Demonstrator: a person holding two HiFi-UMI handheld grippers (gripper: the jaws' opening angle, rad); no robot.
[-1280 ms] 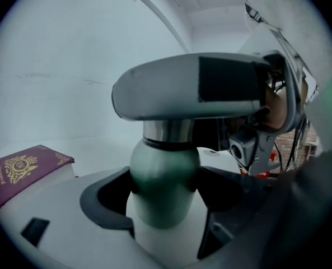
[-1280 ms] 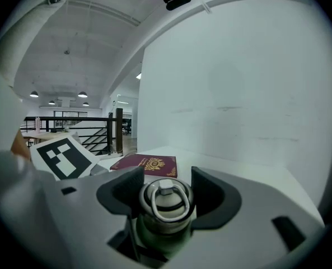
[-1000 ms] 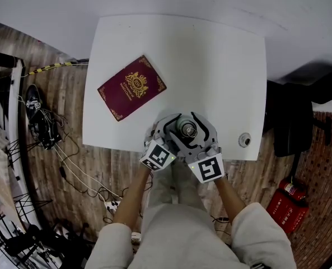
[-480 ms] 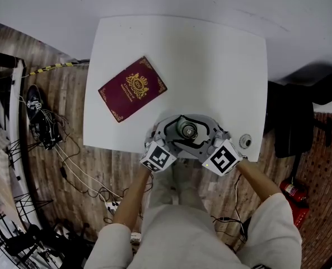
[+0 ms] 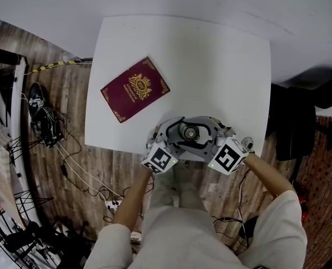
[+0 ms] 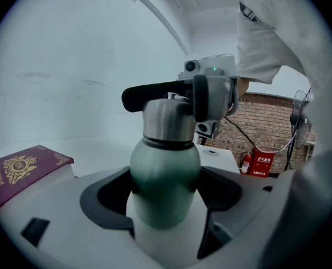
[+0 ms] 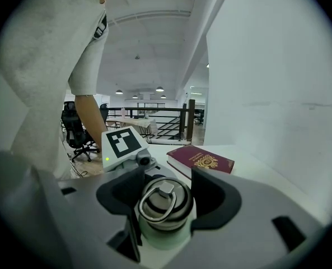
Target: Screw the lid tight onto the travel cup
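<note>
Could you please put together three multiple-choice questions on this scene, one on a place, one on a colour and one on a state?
1. Where does the maroon booklet lie?
A. On the table, left of and beyond the travel cup.
B. Under the cup.
C. On the floor.

2. What colour is the cup's body?
A. Red.
B. Green.
C. Yellow.

3. How does the left gripper stand?
A. Open, with nothing between its fingers.
B. Shut on the booklet.
C. Shut on the cup's body.

Answers:
1 A: the head view shows it flat on the white top, up and left of the cup.
2 B: the left gripper view shows a green body under a steel lid.
3 C: its fingers press both sides of the body.
</note>
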